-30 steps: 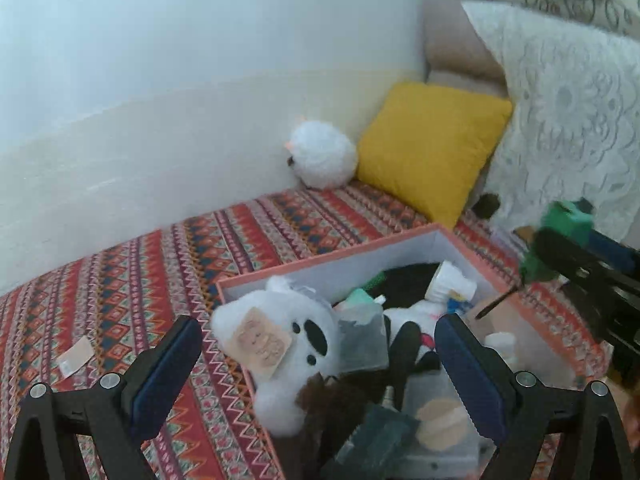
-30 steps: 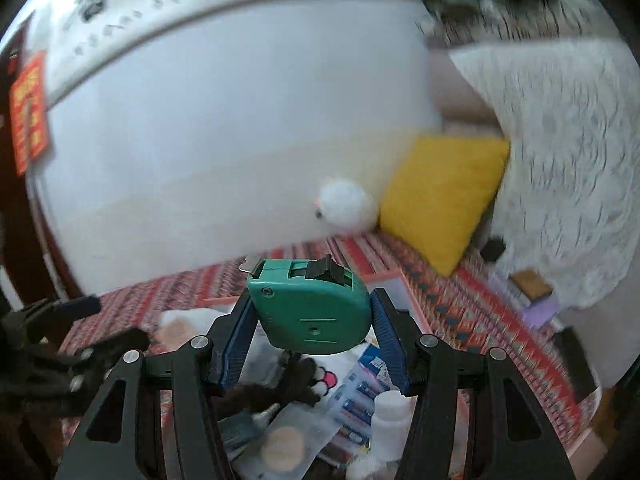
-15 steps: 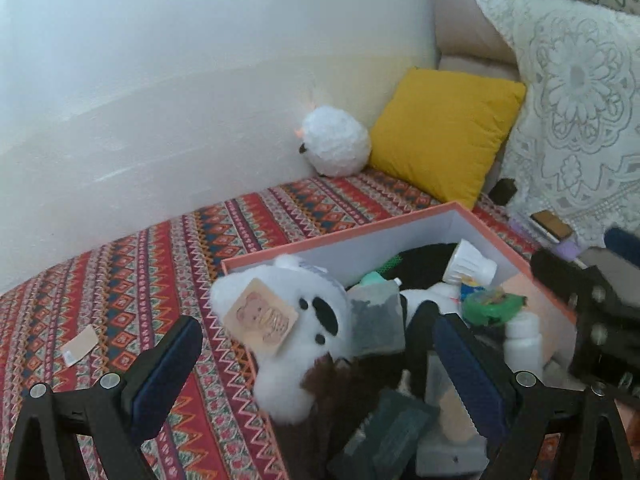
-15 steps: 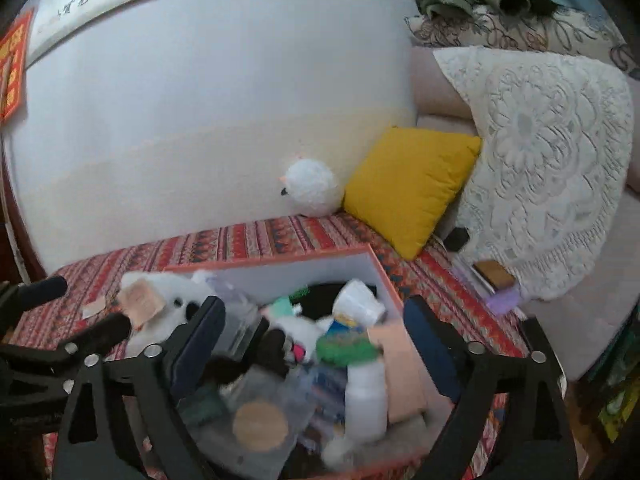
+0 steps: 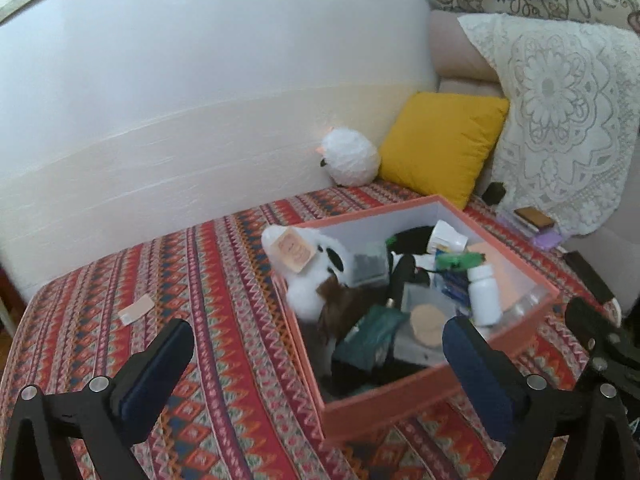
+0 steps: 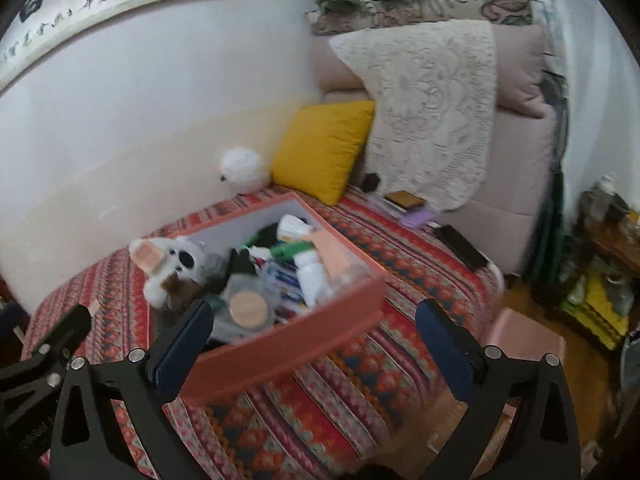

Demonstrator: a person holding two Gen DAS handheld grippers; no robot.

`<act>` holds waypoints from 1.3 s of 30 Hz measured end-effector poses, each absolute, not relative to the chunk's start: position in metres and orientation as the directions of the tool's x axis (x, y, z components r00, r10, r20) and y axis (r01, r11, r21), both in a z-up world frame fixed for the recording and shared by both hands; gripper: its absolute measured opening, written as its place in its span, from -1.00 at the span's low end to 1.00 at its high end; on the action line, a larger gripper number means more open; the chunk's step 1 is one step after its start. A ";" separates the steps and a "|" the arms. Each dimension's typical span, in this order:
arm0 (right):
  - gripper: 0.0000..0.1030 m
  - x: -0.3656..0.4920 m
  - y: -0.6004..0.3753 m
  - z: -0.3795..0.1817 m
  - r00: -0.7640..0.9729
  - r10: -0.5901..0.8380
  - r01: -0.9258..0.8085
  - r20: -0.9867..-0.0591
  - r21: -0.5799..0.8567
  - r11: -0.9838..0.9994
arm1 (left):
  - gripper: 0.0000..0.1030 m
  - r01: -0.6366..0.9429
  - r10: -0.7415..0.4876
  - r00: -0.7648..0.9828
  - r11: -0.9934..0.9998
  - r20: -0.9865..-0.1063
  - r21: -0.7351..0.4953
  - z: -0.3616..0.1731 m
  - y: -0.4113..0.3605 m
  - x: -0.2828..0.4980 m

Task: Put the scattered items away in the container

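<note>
An orange box [image 5: 384, 404] [image 6: 288, 344] sits on the patterned bedspread, full of items. Inside lie a white plush toy with a paper tag [image 5: 308, 264] [image 6: 168, 260], a green tape measure [image 5: 460, 260] [image 6: 292, 248], a white bottle [image 5: 484, 292] [image 6: 312, 276], a round beige compact [image 5: 428, 318] [image 6: 248, 308] and several other things. My left gripper [image 5: 320, 364] is open, held back from the box's near left corner with nothing between its fingers. My right gripper [image 6: 312, 344] is open too, straddling the box's near wall from a distance.
A small beige card [image 5: 136, 309] lies alone on the bedspread left of the box. A white fluffy ball toy [image 5: 350, 156] [image 6: 242, 170] and a yellow cushion [image 5: 440, 148] [image 6: 320, 148] rest against the wall. A phone [image 6: 460, 248], notebooks [image 6: 408, 204] and a pink stool [image 6: 524, 344] are to the right.
One second ago my right gripper held the green tape measure over the box; it let go and the tape measure now lies inside. Both grippers have pulled back and up from the box.
</note>
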State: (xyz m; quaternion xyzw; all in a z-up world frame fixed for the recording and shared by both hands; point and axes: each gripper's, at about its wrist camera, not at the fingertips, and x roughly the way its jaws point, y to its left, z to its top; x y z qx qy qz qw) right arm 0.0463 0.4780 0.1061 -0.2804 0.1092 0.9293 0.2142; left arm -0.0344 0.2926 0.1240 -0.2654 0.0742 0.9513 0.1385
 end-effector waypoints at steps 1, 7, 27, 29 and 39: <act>0.99 0.055 0.476 0.107 -0.749 0.342 -0.458 -0.567 0.070 -0.886 | 0.99 -0.307 0.236 -0.821 -0.950 -0.520 0.055 0.126 0.289 -0.025; 0.99 0.093 0.474 0.111 -0.759 0.341 -0.435 -0.555 0.042 -0.900 | 0.99 -0.282 0.220 -0.837 -0.958 -0.500 0.049 0.132 0.277 0.012; 0.99 0.141 0.470 0.128 -0.795 0.326 -0.391 -0.512 0.022 -0.920 | 0.99 -0.248 0.203 -0.850 -0.968 -0.486 0.028 0.141 0.251 0.054; 0.99 0.144 0.469 0.130 -0.796 0.328 -0.394 -0.509 0.023 -0.919 | 0.99 -0.246 0.201 -0.855 -0.969 -0.478 0.033 0.142 0.251 0.056; 0.99 0.151 0.469 0.132 -0.793 0.338 -0.405 -0.508 0.025 -0.914 | 0.99 -0.249 0.201 -0.859 -0.968 -0.471 0.041 0.145 0.258 0.063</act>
